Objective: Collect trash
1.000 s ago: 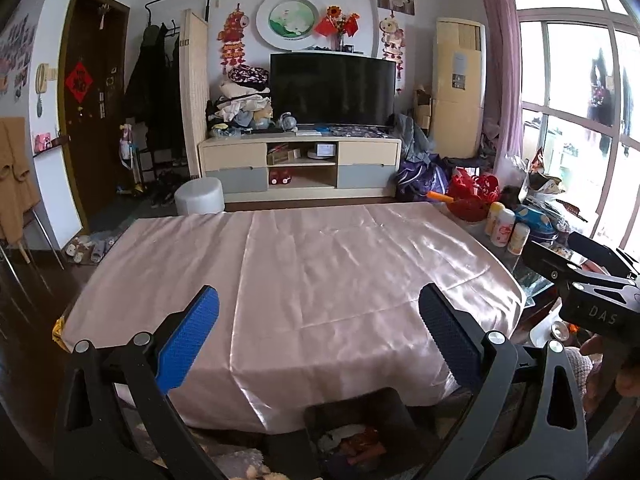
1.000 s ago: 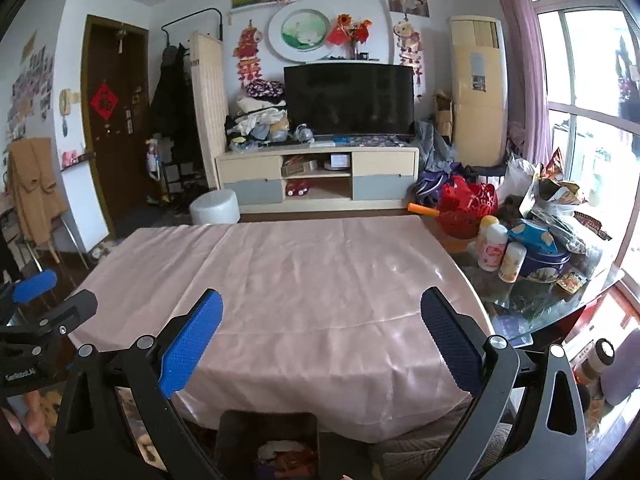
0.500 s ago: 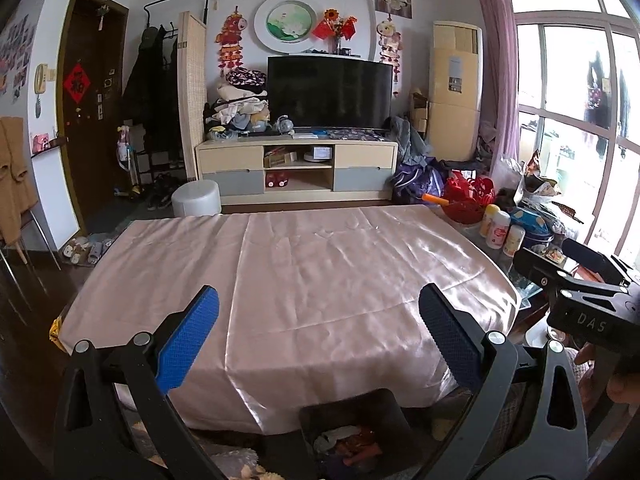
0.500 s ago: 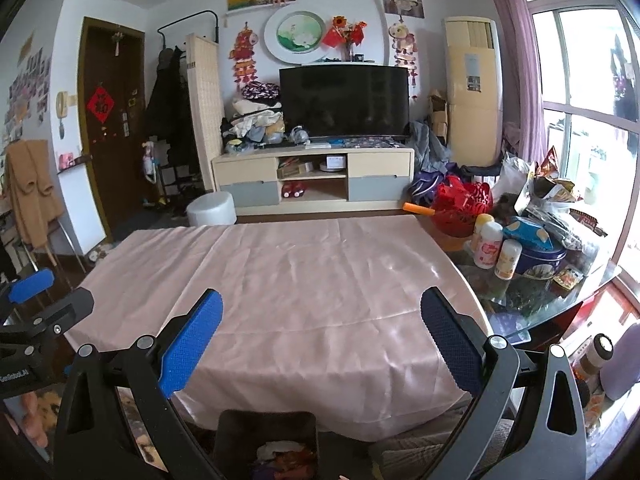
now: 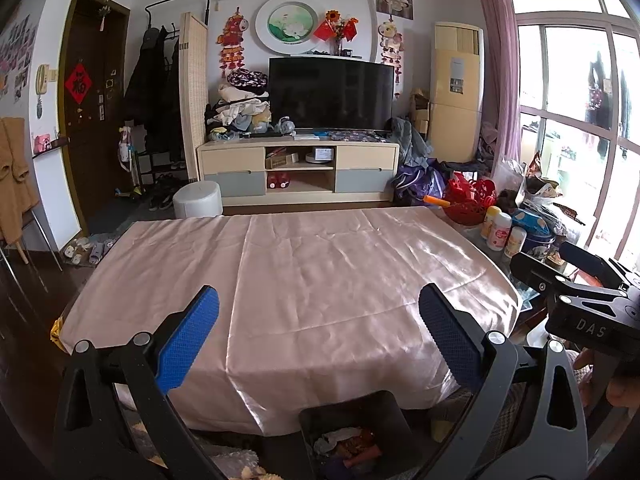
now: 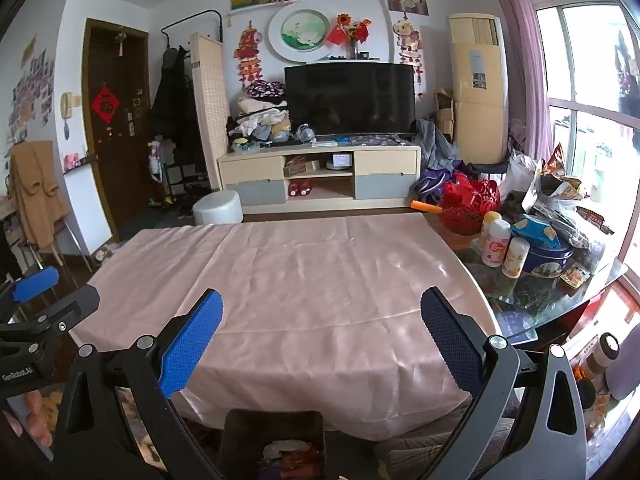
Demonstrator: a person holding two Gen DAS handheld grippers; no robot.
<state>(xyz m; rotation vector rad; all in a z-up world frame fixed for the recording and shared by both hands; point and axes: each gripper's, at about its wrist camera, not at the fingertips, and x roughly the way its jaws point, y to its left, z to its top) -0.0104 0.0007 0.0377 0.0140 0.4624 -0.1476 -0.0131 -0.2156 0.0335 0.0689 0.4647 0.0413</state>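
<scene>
A black bin (image 5: pixel 352 412) with crumpled trash (image 5: pixel 348 446) inside stands on the floor against the near edge of the table; the right wrist view shows the bin (image 6: pixel 276 426) too. A pink satin cloth (image 5: pixel 300 280) covers the table, with nothing lying on it. My left gripper (image 5: pixel 318 336) hangs open and empty above the near edge, over the bin. My right gripper (image 6: pixel 320 336) is open and empty as well, a little to the right of the left one. Each gripper shows at the side of the other's view.
At the table's right end, on bare glass (image 6: pixel 532 300), stand white bottles (image 6: pixel 496 242), a blue tin (image 6: pixel 548 258), a red basket (image 6: pixel 468 204) and snack bags (image 6: pixel 560 192). Beyond are a white stool (image 5: pixel 198 200), a TV cabinet (image 5: pixel 298 170) and a window.
Both grippers have pulled back slightly from the table and stayed open. The bin has shifted a little up in both views.
</scene>
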